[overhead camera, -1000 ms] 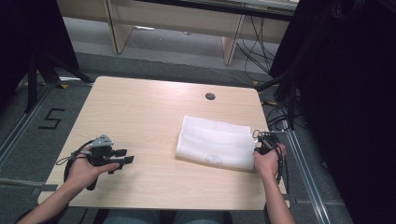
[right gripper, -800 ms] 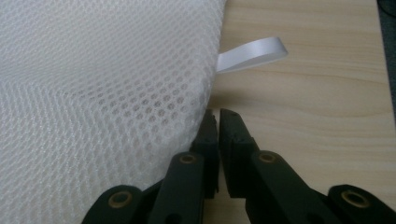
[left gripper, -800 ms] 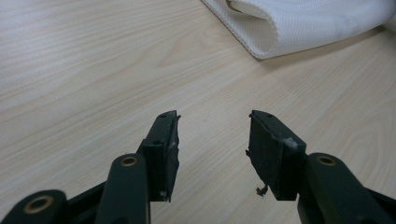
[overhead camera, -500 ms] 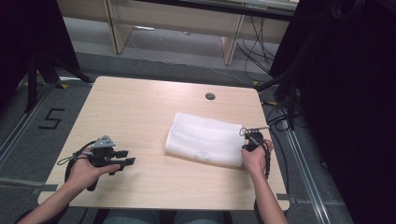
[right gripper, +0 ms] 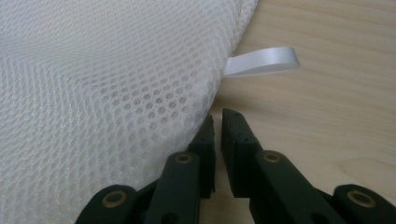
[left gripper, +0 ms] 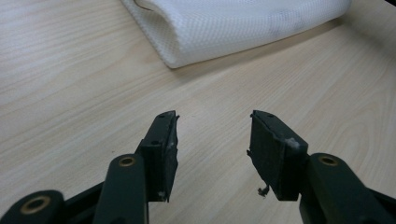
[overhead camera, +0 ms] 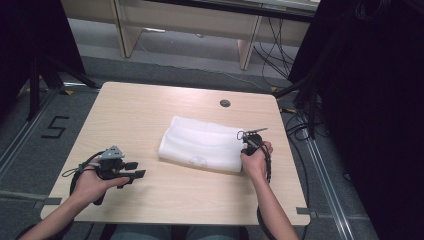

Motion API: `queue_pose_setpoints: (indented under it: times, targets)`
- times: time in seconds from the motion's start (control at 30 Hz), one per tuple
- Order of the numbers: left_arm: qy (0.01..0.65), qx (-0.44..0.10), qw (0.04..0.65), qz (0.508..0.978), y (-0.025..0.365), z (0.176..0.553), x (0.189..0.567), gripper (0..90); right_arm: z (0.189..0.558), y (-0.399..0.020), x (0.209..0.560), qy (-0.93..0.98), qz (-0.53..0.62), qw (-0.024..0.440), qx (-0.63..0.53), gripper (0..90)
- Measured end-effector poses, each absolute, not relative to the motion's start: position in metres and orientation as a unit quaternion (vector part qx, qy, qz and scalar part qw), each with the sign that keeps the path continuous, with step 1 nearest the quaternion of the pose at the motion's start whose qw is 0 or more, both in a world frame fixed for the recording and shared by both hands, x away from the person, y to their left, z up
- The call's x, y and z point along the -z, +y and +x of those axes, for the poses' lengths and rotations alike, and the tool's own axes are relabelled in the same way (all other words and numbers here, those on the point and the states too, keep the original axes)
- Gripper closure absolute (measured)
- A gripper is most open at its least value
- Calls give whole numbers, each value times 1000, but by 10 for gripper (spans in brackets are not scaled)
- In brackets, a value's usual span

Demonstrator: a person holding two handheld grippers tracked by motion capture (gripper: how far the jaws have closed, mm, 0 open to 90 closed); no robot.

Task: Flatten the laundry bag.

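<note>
Your right hand-held gripper rests at the right edge of the folded white mesh cloth; its jaws have just been opening, a narrow gap, nothing between them. Your left hand-held gripper waits released, well apart. Handling looks barely begun. Pale wood worktop; grey floor, cables, dark curtains beyond.

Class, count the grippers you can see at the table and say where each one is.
2. The left gripper is over bare wood near the table's front left; the right gripper is at the white mesh cloth's right edge.
</note>
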State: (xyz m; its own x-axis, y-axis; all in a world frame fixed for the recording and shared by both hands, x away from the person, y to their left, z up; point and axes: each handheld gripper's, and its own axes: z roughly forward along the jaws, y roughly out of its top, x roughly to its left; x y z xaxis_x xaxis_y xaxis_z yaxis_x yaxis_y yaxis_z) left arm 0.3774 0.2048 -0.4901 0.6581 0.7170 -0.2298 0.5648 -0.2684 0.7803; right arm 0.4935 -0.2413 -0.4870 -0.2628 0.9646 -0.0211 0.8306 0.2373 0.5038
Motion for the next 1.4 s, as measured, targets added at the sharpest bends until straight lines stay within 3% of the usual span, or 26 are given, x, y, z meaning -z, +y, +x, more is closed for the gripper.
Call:
queue_pose_setpoints:
  times: [0.2,0.47,0.73,0.87,0.97,1.13,1.4]
  targets:
    - [402,-84,451,792,205,377,490,504,499,-222,483,783,564,164,-207,816]
    - [403,-87,450,792,204,377,489,503,502,-246,456,752,594,193,-212,778]
    - [398,-84,450,795,204,377,490,499,513,-232,444,752,575,191,-259,615]
    - [396,-86,451,795,203,377,490,496,529,-222,453,761,565,178,-265,510]
    - [394,-84,452,796,202,377,490,494,538,-219,461,765,565,177,-255,481]
    - [391,-82,449,799,201,379,491,493,547,-216,470,775,559,174,-238,489]
    - [388,-79,450,800,201,379,491,490,549,-206,484,804,525,177,-215,674]
